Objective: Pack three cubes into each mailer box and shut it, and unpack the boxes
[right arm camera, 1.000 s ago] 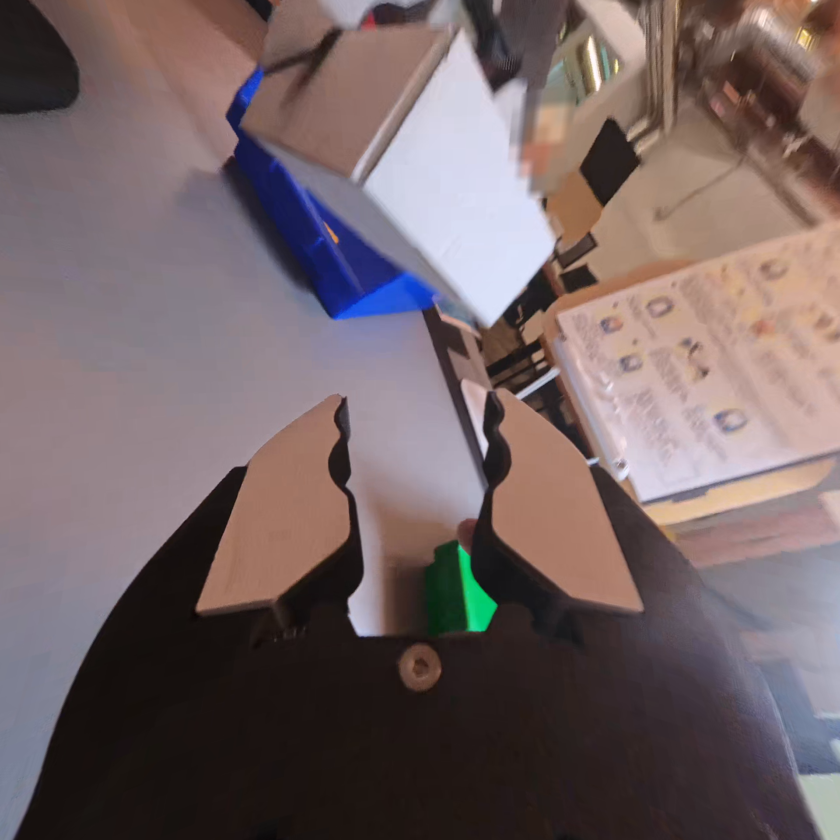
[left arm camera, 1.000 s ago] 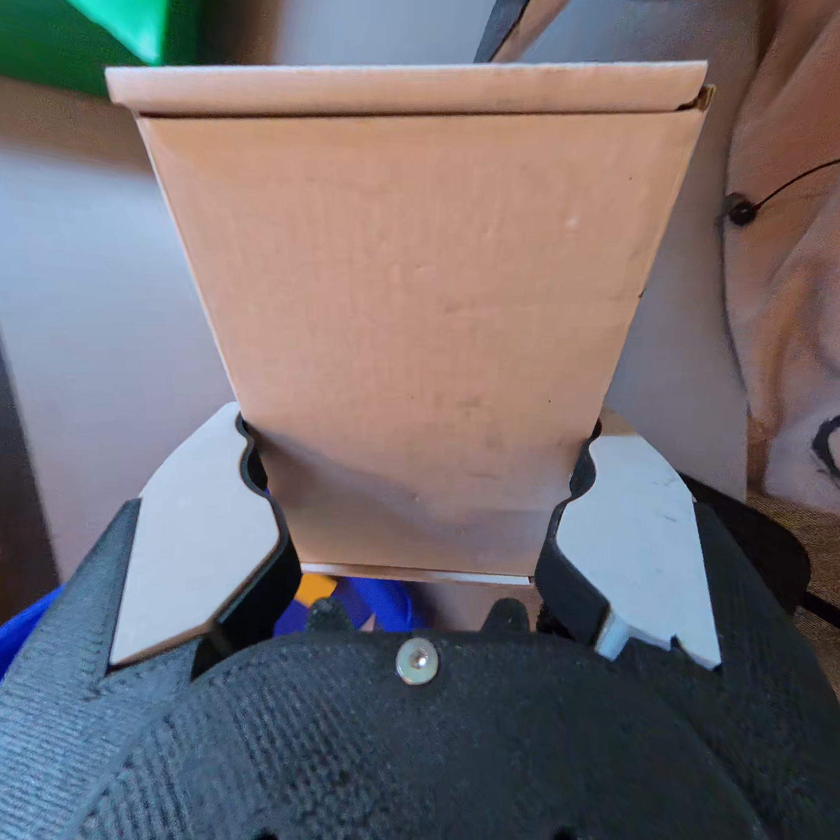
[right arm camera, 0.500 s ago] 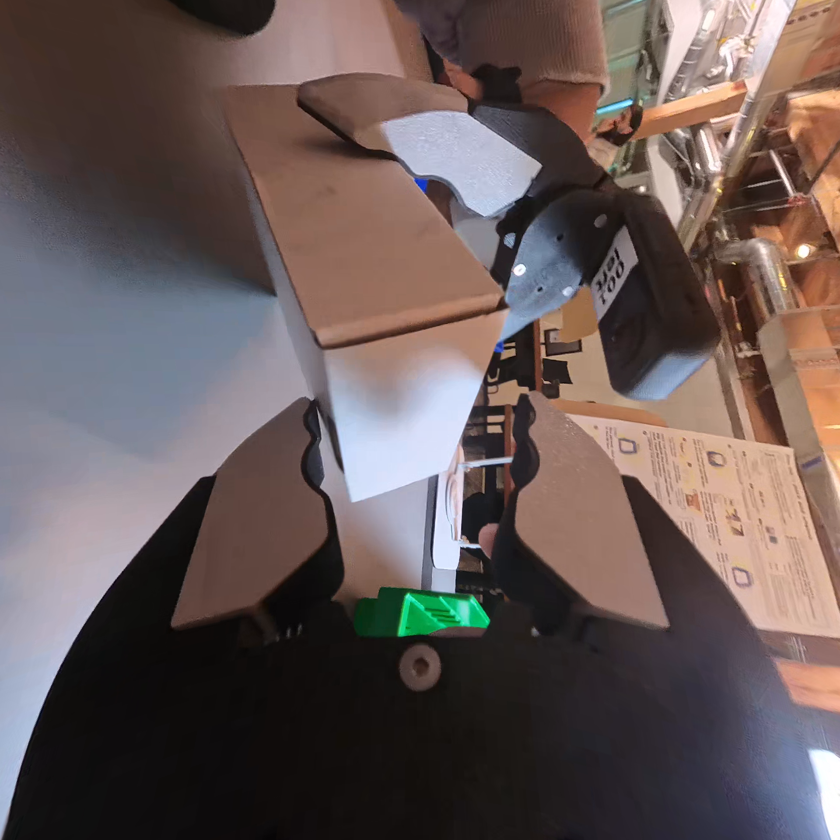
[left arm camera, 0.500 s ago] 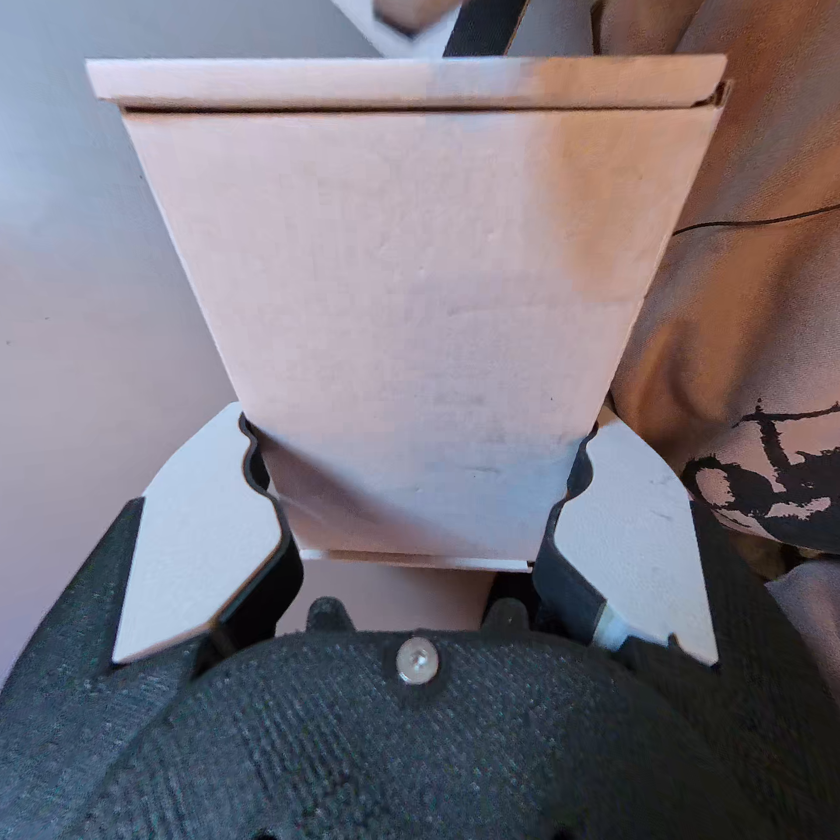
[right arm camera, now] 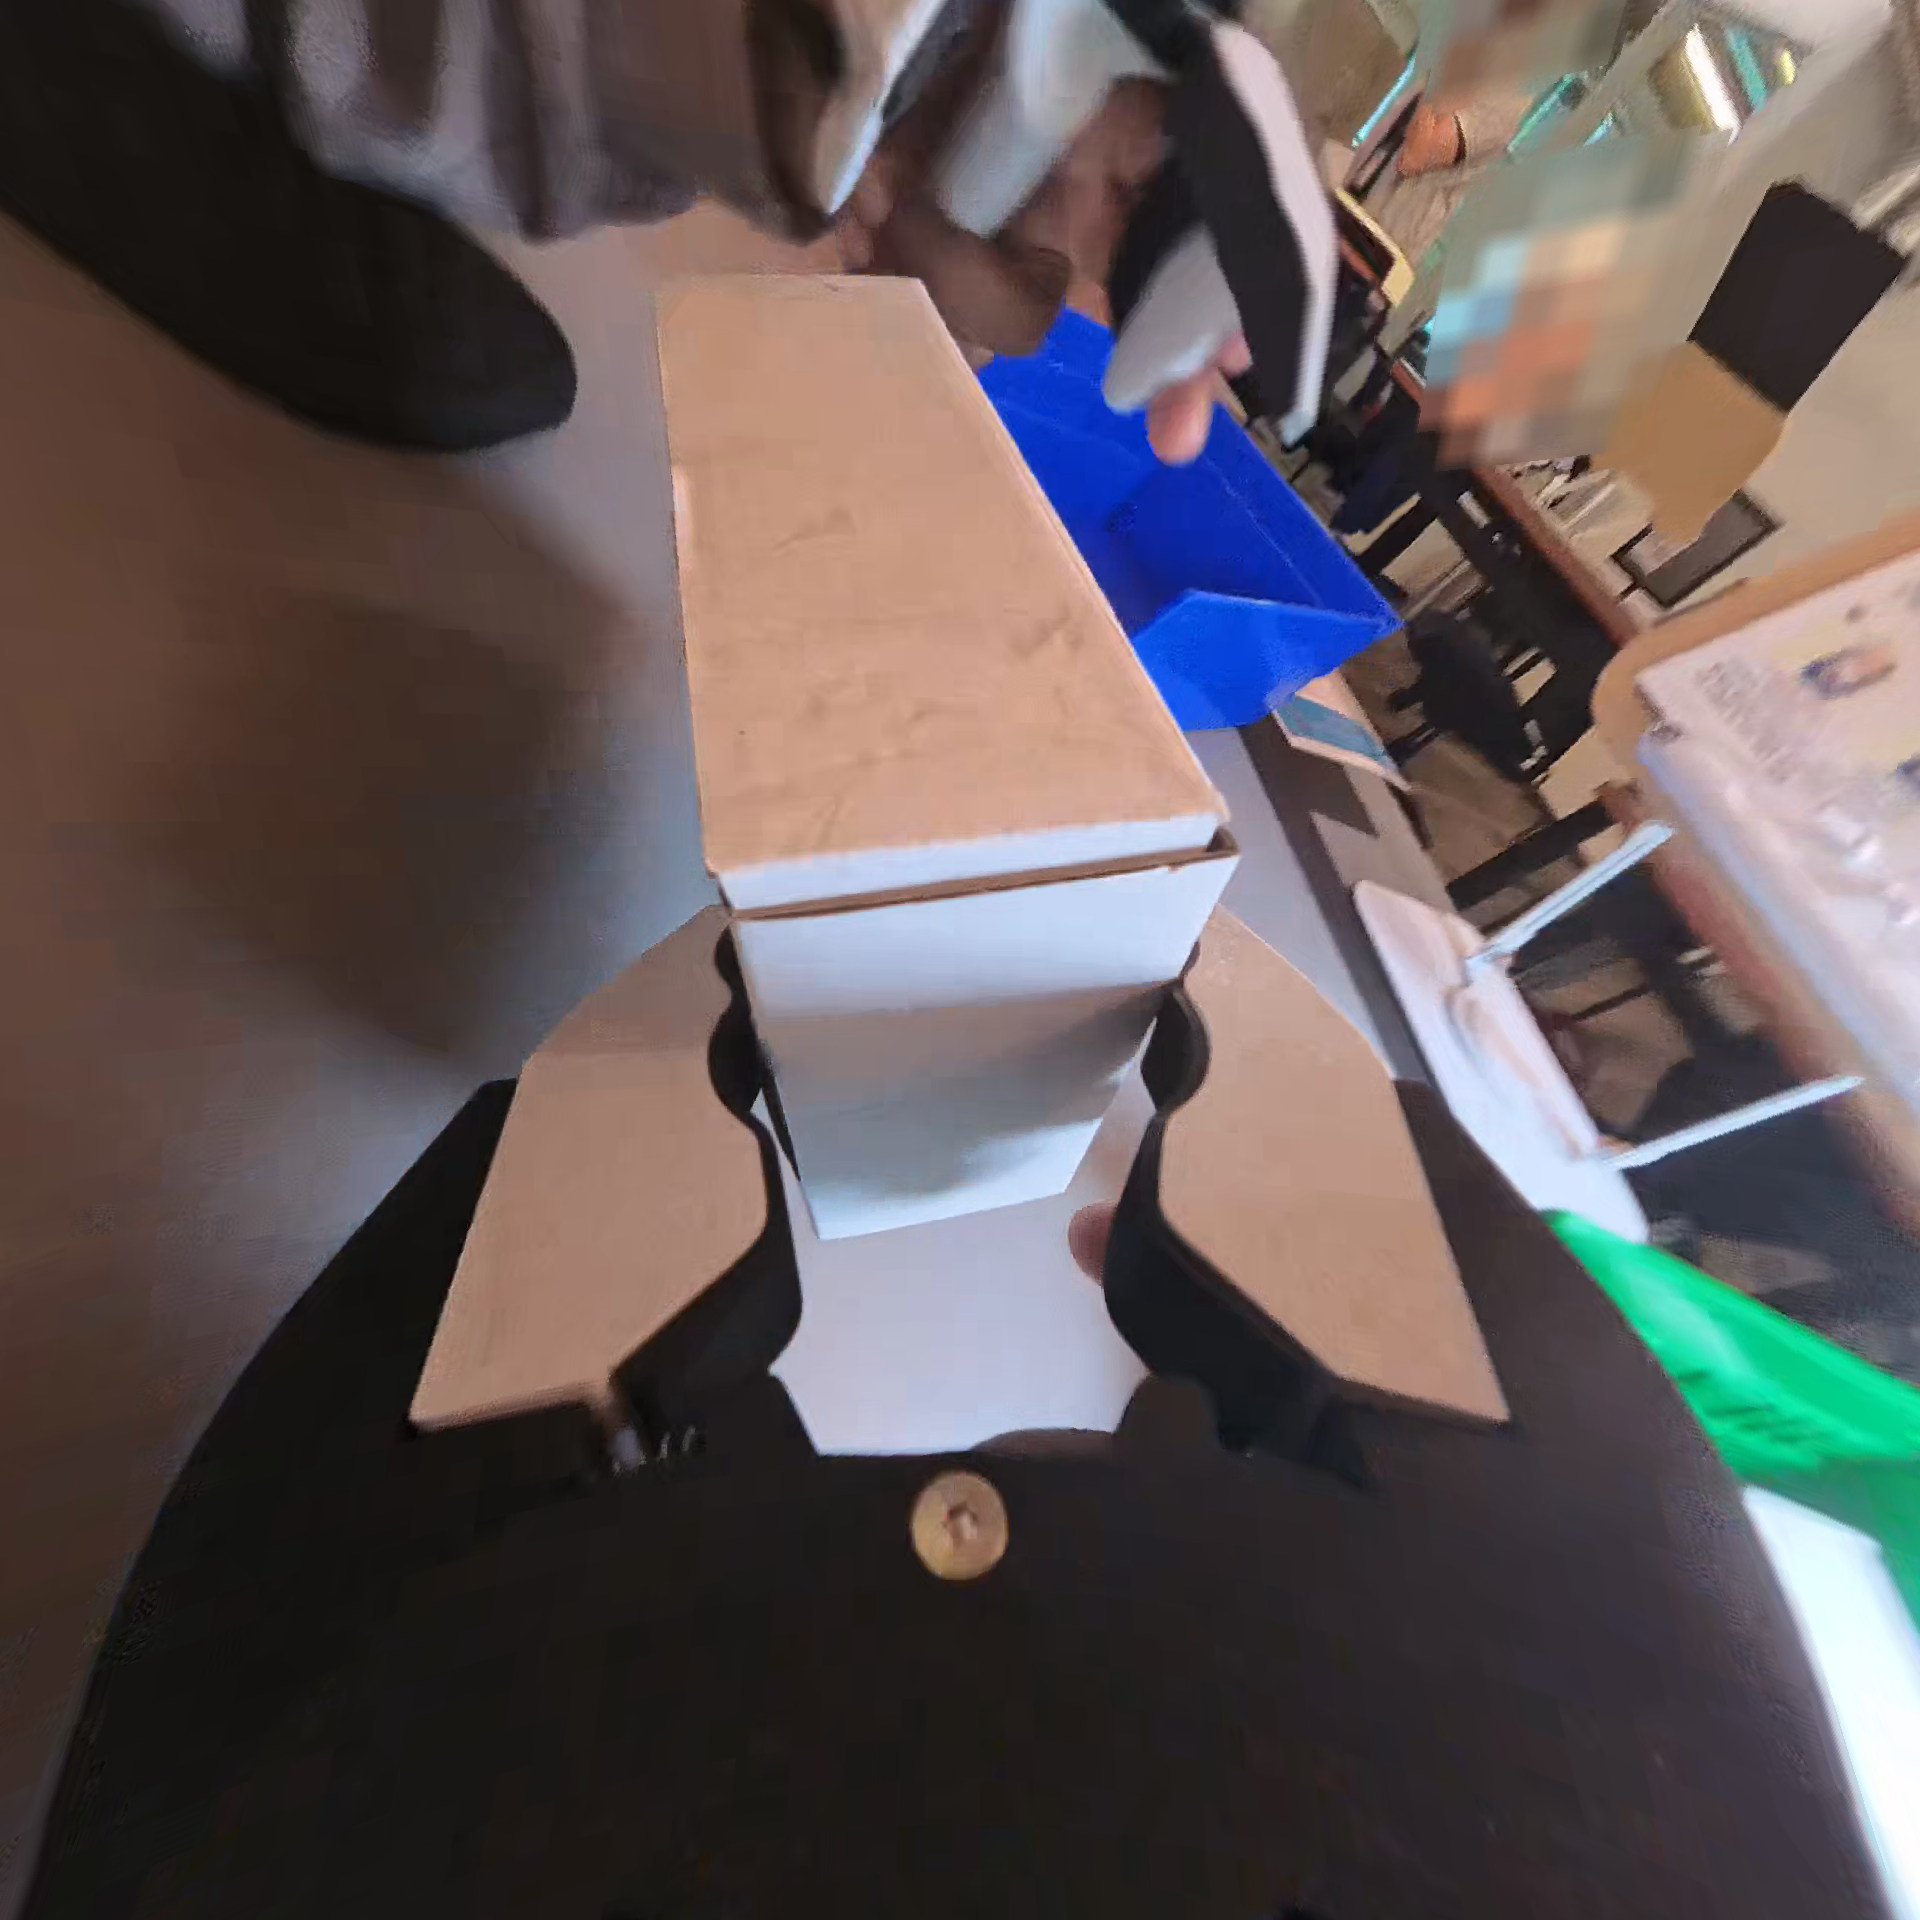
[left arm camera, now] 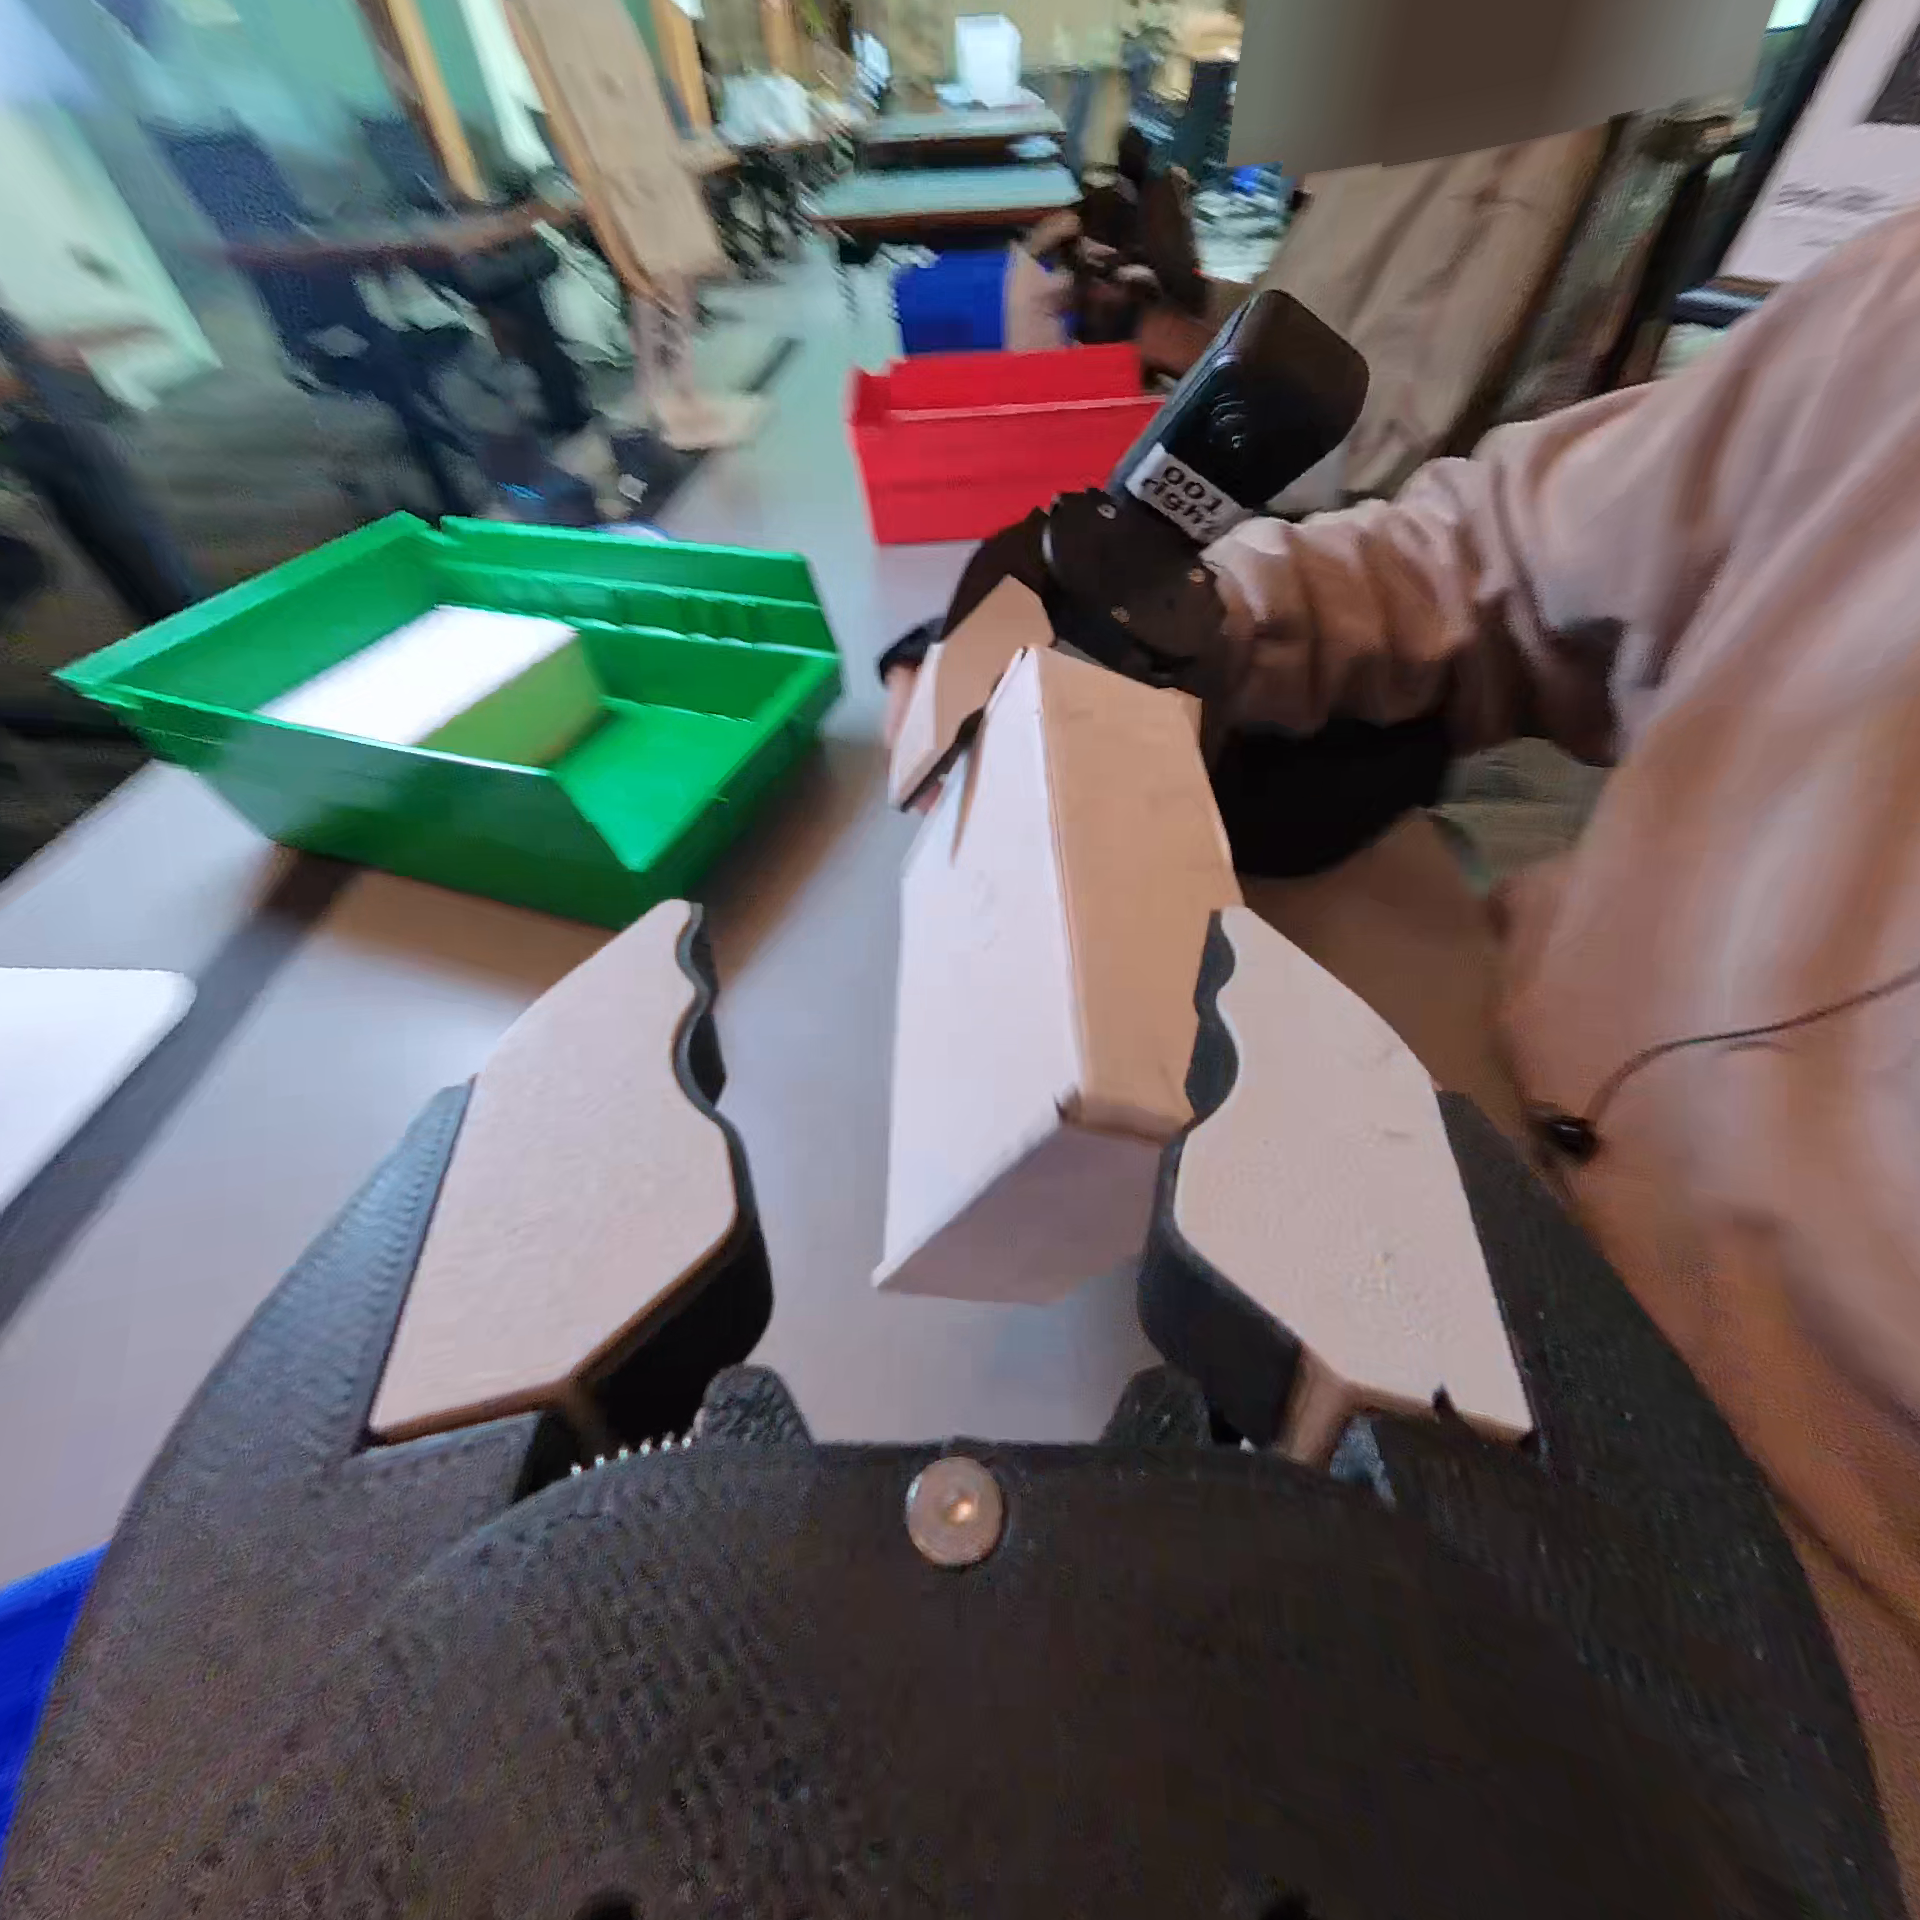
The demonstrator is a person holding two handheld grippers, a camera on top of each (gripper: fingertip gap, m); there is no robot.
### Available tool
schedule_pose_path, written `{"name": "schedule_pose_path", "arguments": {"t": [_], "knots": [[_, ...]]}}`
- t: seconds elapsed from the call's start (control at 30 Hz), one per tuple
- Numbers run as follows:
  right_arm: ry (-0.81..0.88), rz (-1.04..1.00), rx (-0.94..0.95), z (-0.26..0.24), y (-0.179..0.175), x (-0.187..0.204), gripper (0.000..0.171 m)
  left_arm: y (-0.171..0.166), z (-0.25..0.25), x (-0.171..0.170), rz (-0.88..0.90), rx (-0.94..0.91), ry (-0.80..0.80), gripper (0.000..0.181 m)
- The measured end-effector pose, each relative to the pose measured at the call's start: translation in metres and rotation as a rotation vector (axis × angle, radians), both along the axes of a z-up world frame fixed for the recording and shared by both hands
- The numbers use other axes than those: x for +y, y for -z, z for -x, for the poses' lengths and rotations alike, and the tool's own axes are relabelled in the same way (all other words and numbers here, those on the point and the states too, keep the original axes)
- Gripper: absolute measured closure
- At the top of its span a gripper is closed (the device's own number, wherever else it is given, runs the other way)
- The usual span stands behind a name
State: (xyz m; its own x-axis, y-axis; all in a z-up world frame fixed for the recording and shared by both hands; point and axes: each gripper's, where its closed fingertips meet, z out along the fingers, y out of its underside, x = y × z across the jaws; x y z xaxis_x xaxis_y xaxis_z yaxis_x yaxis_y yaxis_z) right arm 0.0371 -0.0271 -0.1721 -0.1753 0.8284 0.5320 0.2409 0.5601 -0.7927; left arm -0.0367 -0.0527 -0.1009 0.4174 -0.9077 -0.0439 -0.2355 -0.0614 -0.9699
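A closed white mailer box (left arm camera: 1039, 935) hangs tilted above the table, its lid shut. My right gripper (right arm camera: 966, 935) is shut on one short end of the box (right arm camera: 894, 623). In the left wrist view the right gripper (left arm camera: 987, 717) holds the box's far end. My left gripper (left arm camera: 951, 935) is open around the near end, with a clear gap on its left side and the box close to its right finger. One of its fingers (right arm camera: 1164, 343) shows blurred beyond the box. No cubes show.
A green bin (left arm camera: 520, 831) with another white box (left arm camera: 416, 675) in it stands on the grey table (left arm camera: 312, 1039) at the left. A red bin (left arm camera: 977, 457) stands farther back. A blue bin (right arm camera: 1195, 561) is beside the box. A person's sleeve (left arm camera: 1662, 727) fills the right.
My left gripper has opened and let go of the mailer box. My right gripper has come in and shut on the box's other end. The left view has swung up to the room.
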Motion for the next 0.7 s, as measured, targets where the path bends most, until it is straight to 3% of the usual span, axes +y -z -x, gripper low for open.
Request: {"name": "schedule_pose_path", "arguments": {"t": [0.03,0.1,0.23,0.37,0.47,0.7], "knots": [[0.009,0.066,0.010,-0.002,-0.002,0.005,0.098,0.000,0.007,0.000,-0.072,-0.001,-0.062,0.100],[0.032,0.176,0.026,-0.004,-0.004,0.016,0.098,0.008,0.015,-0.006,-0.128,0.003,-0.138,0.107],[0.036,0.329,0.030,-0.004,0.000,0.025,0.098,0.027,0.010,-0.018,-0.025,-0.098,-0.158,0.097],[-0.032,0.461,0.011,0.002,0.004,0.010,0.099,0.054,-0.006,-0.014,0.009,0.017,-0.158,0.091],[-0.050,0.463,-0.039,0.004,0.012,-0.001,0.099,0.063,-0.013,-0.005,0.022,0.066,-0.206,0.105],[-0.075,0.495,-0.069,0.000,0.019,-0.002,0.100,0.089,-0.019,-0.011,0.126,0.068,-0.159,0.097]]}}
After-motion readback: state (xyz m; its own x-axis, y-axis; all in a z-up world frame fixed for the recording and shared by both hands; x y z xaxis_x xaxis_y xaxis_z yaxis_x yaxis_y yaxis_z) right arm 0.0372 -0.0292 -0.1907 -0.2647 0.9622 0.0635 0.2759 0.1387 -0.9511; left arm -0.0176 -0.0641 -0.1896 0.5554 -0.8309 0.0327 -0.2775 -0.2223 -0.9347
